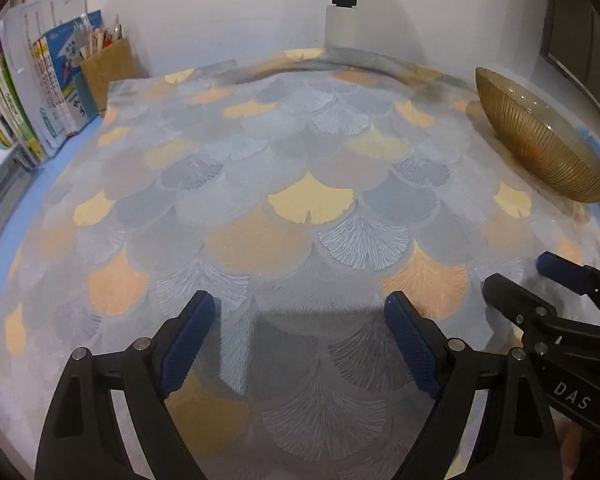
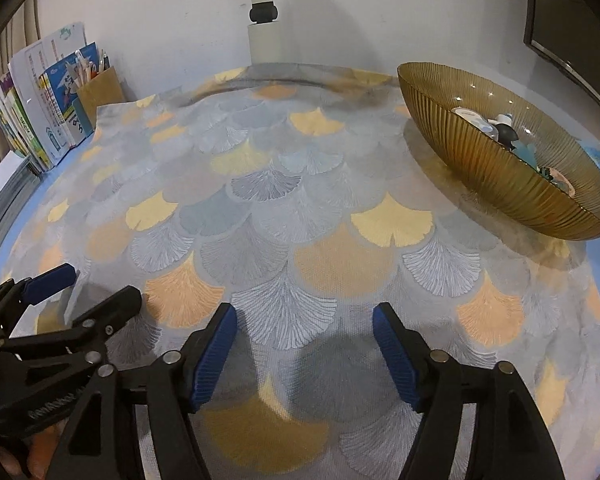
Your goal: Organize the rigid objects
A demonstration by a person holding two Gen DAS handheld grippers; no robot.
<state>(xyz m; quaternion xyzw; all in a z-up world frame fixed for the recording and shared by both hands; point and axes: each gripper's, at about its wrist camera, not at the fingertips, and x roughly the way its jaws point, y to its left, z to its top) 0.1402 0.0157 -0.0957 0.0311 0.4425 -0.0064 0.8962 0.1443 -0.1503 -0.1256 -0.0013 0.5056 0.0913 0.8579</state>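
A ribbed amber glass bowl (image 2: 496, 172) stands at the right of the table, and it also shows in the left wrist view (image 1: 536, 136). Several small objects (image 2: 504, 128) lie inside it, among them a white piece and a black one. My left gripper (image 1: 300, 320) is open and empty, low over the patterned cloth (image 1: 284, 184). My right gripper (image 2: 304, 324) is open and empty, just right of the left one. Each gripper shows in the other's view: the right gripper (image 1: 520, 272) and the left gripper (image 2: 96, 284).
Books (image 2: 40, 120) and a brown pen holder (image 2: 96, 88) stand at the back left by the wall. A white post with a black clamp (image 2: 263, 12) rises at the back. A dark frame (image 2: 568, 28) hangs at the upper right.
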